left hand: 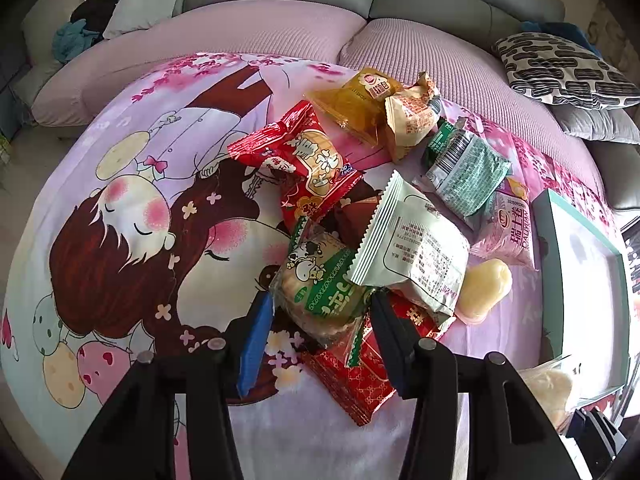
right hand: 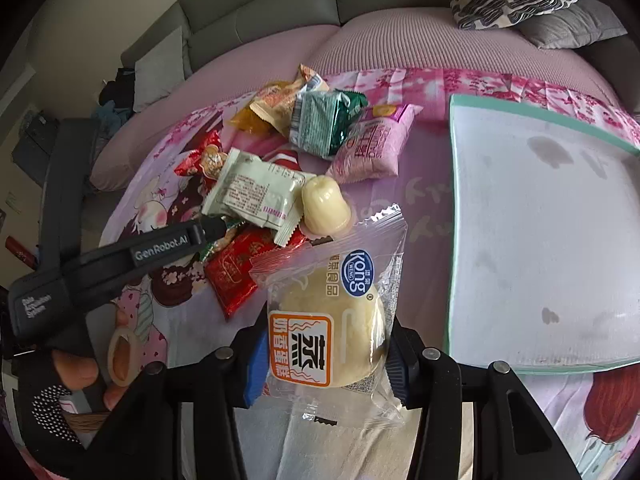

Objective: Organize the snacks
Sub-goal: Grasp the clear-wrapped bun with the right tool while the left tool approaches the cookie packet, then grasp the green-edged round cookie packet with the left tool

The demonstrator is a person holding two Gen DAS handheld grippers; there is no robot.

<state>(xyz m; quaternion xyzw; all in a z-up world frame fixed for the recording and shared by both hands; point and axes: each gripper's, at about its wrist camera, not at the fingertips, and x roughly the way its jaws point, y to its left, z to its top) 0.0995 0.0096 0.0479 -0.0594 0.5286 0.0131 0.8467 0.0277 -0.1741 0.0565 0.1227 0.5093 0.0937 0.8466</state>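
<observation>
A pile of snack packets lies on a cartoon-print cloth. My left gripper has its jaws around a green-and-clear biscuit packet at the near end of the pile, touching both sides. Behind it lie a pale green packet, a red packet, a yellow packet and a dark green packet. My right gripper is shut on a clear-wrapped steamed cake and holds it above the cloth, left of a white tray. The left gripper shows in the right wrist view.
The teal-rimmed white tray sits right of the pile. A pink roll packet and a yellow jelly cup lie between pile and tray. A red flat packet lies under the biscuits. Sofa cushions and a patterned pillow lie behind.
</observation>
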